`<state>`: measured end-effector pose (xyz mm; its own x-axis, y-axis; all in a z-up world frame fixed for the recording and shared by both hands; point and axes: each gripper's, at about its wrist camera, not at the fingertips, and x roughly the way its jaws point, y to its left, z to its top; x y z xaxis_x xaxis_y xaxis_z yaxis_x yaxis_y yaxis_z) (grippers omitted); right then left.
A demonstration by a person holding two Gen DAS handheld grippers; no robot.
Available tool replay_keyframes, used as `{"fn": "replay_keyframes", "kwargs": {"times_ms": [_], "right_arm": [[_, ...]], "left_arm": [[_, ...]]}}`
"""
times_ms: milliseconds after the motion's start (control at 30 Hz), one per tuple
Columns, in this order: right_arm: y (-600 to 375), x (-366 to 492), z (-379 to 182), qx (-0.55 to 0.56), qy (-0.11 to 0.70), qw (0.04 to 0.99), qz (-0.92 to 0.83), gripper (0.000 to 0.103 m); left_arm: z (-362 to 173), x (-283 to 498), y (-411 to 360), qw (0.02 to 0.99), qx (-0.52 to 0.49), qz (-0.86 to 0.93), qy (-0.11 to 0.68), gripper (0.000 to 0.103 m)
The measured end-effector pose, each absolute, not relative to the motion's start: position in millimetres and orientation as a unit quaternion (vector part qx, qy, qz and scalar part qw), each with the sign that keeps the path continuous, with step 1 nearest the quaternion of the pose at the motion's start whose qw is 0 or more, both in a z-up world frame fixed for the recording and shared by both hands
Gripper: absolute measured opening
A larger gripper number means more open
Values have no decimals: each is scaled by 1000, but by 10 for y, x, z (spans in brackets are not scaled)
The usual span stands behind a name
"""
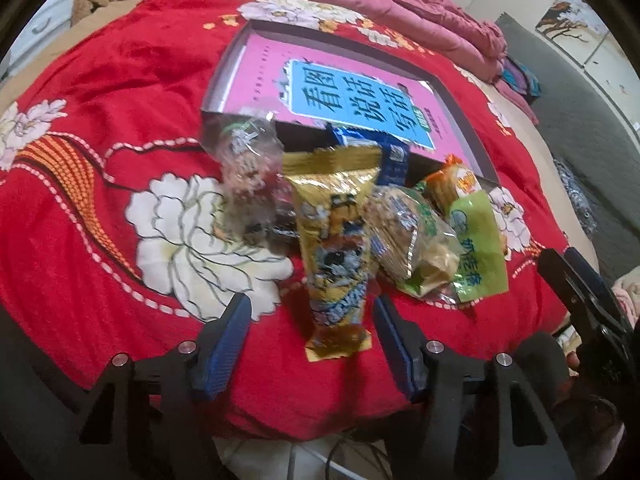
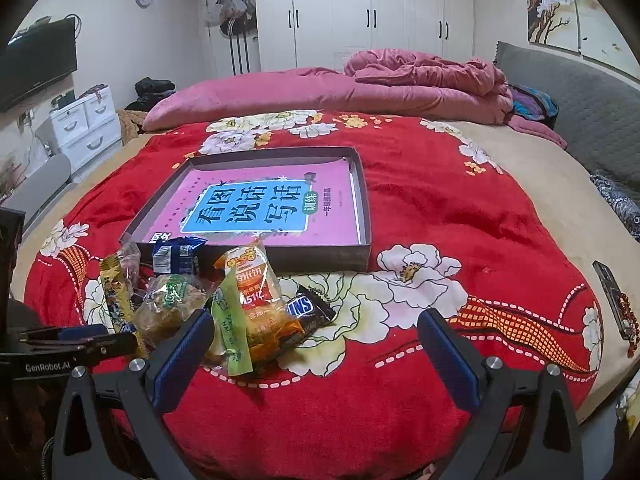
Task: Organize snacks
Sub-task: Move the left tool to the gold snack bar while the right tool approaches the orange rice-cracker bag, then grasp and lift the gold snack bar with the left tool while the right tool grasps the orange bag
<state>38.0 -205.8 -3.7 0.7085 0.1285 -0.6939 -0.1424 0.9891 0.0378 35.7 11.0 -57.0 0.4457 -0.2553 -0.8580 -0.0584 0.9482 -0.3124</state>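
A heap of snack packets lies on the red flowered blanket (image 1: 100,92) in front of a shallow grey box (image 2: 362,248) holding a pink book (image 2: 260,204). My left gripper (image 1: 310,302) is open, its blue pads on either side of the near end of a long gold packet (image 1: 334,248), with a gap on both sides. Around it lie a clear packet (image 1: 248,160), a blue packet (image 1: 384,152), a green-labelled cake (image 1: 404,232), an orange packet (image 2: 256,292), a light green stick (image 2: 232,328) and a dark bar (image 2: 308,308). My right gripper (image 2: 317,317) stands wide open, just right of the heap, holding nothing.
A folded pink quilt (image 2: 360,88) lies across the back of the bed and a grey headboard (image 2: 580,100) runs along the right. A phone (image 2: 612,296) rests near the right bed edge. White drawers (image 2: 88,128) stand at the left.
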Motion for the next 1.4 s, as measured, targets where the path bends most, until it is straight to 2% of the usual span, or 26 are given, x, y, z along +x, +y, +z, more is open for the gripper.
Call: {"fn": "replay_keyframes", "kwargs": {"times_ms": [67,367,567,900,1100,1200,1333,1400], "right_arm": [[-2061,403,-47,-7,377,923,76,103],[-2081,617,-84,-11,382,921,75,102],[-2168,703,-210,-29,395,915,73,101],[-1907,724,-322,-60,409,904,105,100],[-1830,839,-372,-73,414,899,124,90],[-1776,903,-397,-84,417,895,137,77],[-1707,1009,-500,-95,431,884,156,56],[-1701,1022,-520,-92,433,882,161,52]], "left_arm": [[-600,368,84,835,-149,-64,526,55],[-647,485,134,828,-180,-88,524,43],[-649,516,112,829,-176,-96,522,38],[-644,518,100,829,-175,-98,523,38],[-658,541,121,826,-180,-99,524,38],[-663,546,133,826,-181,-99,524,36],[-674,550,164,825,-185,-99,525,30],[-679,551,179,825,-185,-98,526,28]]}}
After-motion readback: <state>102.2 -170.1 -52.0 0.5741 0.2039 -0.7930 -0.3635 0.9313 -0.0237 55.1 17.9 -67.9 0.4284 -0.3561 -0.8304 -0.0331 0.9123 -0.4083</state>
